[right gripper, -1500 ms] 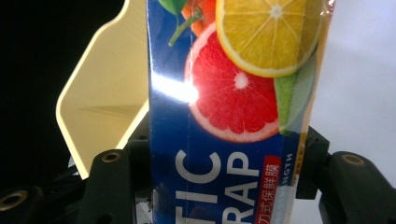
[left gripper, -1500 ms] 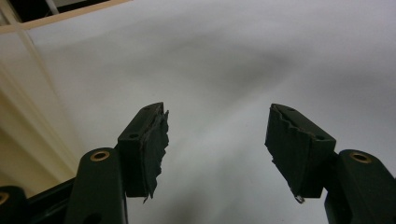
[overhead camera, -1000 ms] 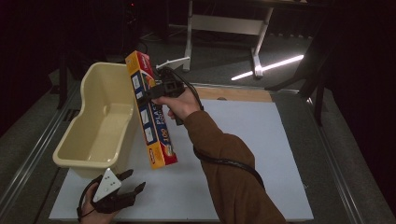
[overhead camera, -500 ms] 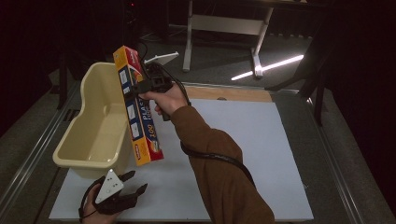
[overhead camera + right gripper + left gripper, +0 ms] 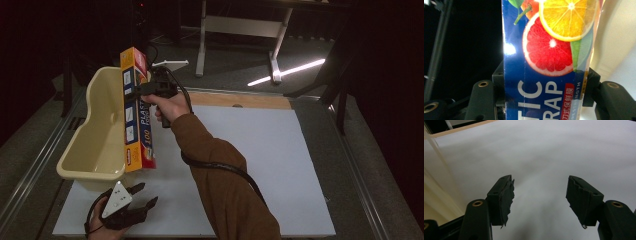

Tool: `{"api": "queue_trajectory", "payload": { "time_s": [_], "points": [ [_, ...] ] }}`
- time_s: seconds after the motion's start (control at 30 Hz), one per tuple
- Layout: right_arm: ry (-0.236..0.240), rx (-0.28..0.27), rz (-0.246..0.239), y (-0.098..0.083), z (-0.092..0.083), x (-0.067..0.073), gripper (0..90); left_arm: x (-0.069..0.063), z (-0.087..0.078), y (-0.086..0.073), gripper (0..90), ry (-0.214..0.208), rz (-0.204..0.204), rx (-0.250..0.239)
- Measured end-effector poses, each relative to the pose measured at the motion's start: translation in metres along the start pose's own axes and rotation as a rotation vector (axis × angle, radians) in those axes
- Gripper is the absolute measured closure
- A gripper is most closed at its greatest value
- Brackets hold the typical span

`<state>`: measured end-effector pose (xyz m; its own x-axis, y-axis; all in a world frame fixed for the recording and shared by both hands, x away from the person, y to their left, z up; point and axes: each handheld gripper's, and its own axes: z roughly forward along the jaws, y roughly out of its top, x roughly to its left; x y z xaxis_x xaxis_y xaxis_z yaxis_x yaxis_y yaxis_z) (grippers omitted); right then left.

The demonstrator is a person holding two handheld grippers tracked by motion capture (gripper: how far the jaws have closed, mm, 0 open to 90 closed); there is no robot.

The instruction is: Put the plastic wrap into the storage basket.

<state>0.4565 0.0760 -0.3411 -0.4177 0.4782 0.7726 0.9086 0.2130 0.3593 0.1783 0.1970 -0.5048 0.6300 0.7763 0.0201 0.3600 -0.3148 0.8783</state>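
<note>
A long plastic wrap box (image 5: 136, 115), orange and blue with fruit pictures, hangs nearly upright above the right rim of a cream plastic tub (image 5: 95, 150). My right gripper (image 5: 150, 89) is shut on the box near its upper part. In the right gripper view the box (image 5: 549, 60) sits clamped between both jaws, with the tub's wall (image 5: 616, 42) to the right. My left gripper (image 5: 142, 196) rests low at the front left of the white board, open. Nothing but the white board (image 5: 549, 152) lies between its fingers in the left gripper view.
The white board (image 5: 260, 150) covers the table, with a wooden strip (image 5: 240, 100) along its far edge. Metal rails run along both table sides. A white desk frame (image 5: 240, 30) stands on the floor behind. A black cable (image 5: 220, 167) trails over the right sleeve.
My right gripper has carried the box leftward and farther over the tub, turning it more upright. The left gripper has stayed in place, open.
</note>
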Motion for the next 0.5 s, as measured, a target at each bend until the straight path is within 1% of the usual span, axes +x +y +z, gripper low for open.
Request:
{"api": "queue_trajectory", "payload": {
  "time_s": [0.03, 0.13, 0.27, 0.4, 0.5],
  "points": [
    [0.016, -0.009, 0.03, 0.0, 0.006, -0.003, 41.6, 0.0, 0.0, 0.0, 38.5, 0.0, 0.0, -0.001],
    [0.046, -0.013, 0.066, 0.0, 0.013, -0.006, 41.6, 0.0, -0.001, 0.0, 38.4, 0.001, 0.003, -0.003],
    [0.099, -0.024, 0.136, -0.001, 0.022, -0.011, 41.5, -0.001, -0.001, 0.0, 38.4, -0.001, 0.0, -0.001],
    [0.137, -0.054, 0.188, -0.004, 0.031, -0.016, 41.5, -0.001, -0.002, -0.001, 38.4, -0.001, 0.006, 0.0],
    [0.162, -0.076, 0.243, -0.006, 0.039, -0.021, 41.4, -0.001, -0.002, -0.001, 38.4, -0.001, 0.007, 0.002]
  ]
}}
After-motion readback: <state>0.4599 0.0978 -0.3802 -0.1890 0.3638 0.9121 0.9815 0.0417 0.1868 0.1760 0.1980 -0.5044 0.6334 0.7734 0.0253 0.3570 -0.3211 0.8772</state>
